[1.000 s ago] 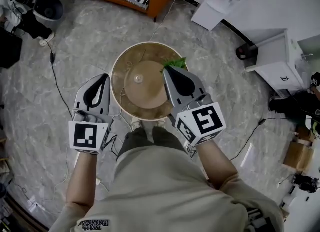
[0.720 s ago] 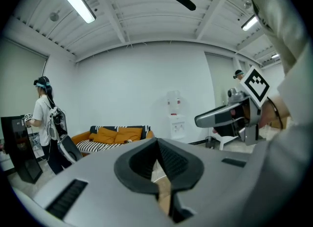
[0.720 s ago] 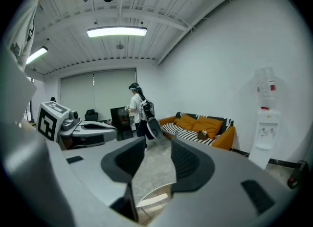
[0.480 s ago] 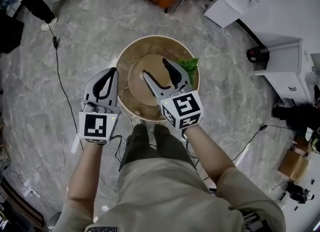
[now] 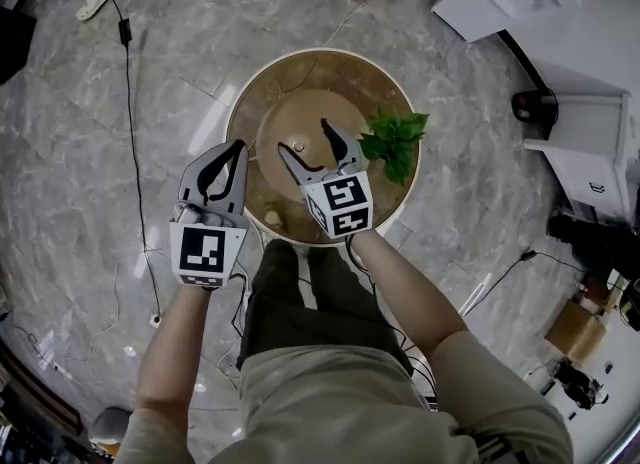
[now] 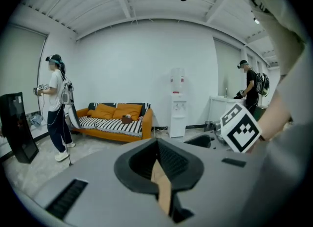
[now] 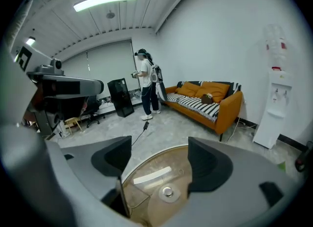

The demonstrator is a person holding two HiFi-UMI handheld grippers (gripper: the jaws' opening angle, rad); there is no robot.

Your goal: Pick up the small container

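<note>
While R claw [image 5: 304,138] opens over it, small container [image 7: 167,192] sits upright, round top up

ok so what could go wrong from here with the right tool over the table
The right tool, jaws opening and empty, hangs over the round table; dropping fast could knock its top. The leafy plant sits just beside it and could be brushed. A cable trails on the floor nearby: a trip hazard.

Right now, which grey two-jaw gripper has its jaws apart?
The right gripper, jaws opening with nothing gripped, above the round brown table; the left gripper has its jaws together.
</note>
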